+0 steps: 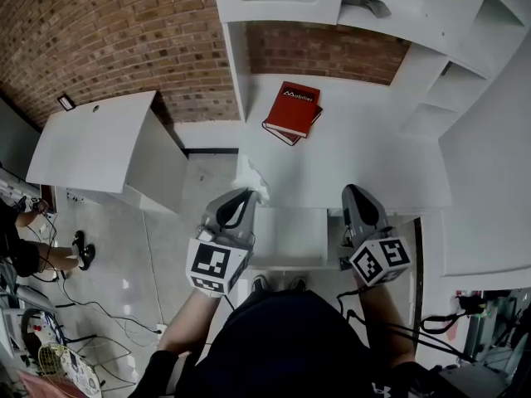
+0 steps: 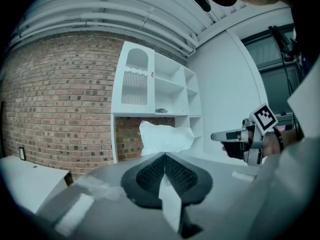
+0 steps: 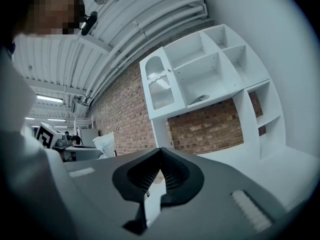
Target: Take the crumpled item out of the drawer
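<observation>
The crumpled item is a white wad of paper, pinched at the tips of my left gripper, which is shut on it. It hangs above the desk's front left corner, just left of the open white drawer. In the left gripper view the crumpled item sticks up beyond the closed jaws of the left gripper. My right gripper is shut over the drawer's right side with nothing in it. Its own view shows the right gripper with jaws together and the crumpled item far to the left.
A red book lies on the white desk, near the back. White shelving rises at the right and a white cabinet stands at the left. Cables lie on the floor at the lower left.
</observation>
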A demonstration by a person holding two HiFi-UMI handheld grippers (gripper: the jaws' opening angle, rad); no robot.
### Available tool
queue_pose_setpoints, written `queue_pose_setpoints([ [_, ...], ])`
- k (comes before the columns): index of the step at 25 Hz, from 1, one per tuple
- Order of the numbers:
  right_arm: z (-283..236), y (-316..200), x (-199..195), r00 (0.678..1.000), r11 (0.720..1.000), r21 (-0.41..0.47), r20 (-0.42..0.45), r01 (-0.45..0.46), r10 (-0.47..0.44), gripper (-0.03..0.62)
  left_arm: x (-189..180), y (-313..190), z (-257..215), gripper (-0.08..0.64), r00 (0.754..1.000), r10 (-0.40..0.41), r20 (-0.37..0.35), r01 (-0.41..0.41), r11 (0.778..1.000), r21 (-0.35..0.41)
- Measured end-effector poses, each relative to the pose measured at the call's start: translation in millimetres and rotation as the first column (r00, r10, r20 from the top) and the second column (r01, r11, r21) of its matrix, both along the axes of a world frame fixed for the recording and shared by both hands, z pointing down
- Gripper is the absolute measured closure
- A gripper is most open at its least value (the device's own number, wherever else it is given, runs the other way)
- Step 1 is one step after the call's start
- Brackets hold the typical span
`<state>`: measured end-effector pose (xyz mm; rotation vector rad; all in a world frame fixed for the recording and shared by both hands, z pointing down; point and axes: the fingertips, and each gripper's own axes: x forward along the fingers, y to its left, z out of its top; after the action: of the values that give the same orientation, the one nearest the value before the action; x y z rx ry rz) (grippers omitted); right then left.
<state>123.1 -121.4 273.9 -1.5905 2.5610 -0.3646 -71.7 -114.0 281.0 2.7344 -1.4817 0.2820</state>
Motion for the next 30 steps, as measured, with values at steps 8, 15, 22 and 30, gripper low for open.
queue_pose_setpoints([
  [8, 4.3, -3.4, 2.7, 1.0, 1.0, -0.01, 0.003, -0.008, 0.008, 0.591, 1.7, -3.5, 4.1, 0.555, 1.0, 0.007, 0.007, -0.007, 1.0, -0.011],
  [15, 5.4, -4.6, 1.8, 1.0, 1.0, -0.013, 0.001, -0.008, 0.008, 0.591, 1.8, -4.5, 5.7, 0.555, 1.0, 0.01, 0.004, -0.01, 1.0, -0.017],
  [22, 9.0, -5.5, -0.3, 1.0, 1.0, -0.024, -0.015, -0.004, 0.003, 0.591, 0.6, -6.0, 7.6, 0.555, 1.0, 0.011, 0.0, -0.011, 1.0, -0.02],
  [30, 8.1, -5.8, -2.5, 1.0, 1.0, -0.019, -0.019, -0.001, 0.0, 0.591, 0.4, -5.5, 8.6, 0.555, 1.0, 0.017, -0.003, -0.018, 1.0, -0.021],
])
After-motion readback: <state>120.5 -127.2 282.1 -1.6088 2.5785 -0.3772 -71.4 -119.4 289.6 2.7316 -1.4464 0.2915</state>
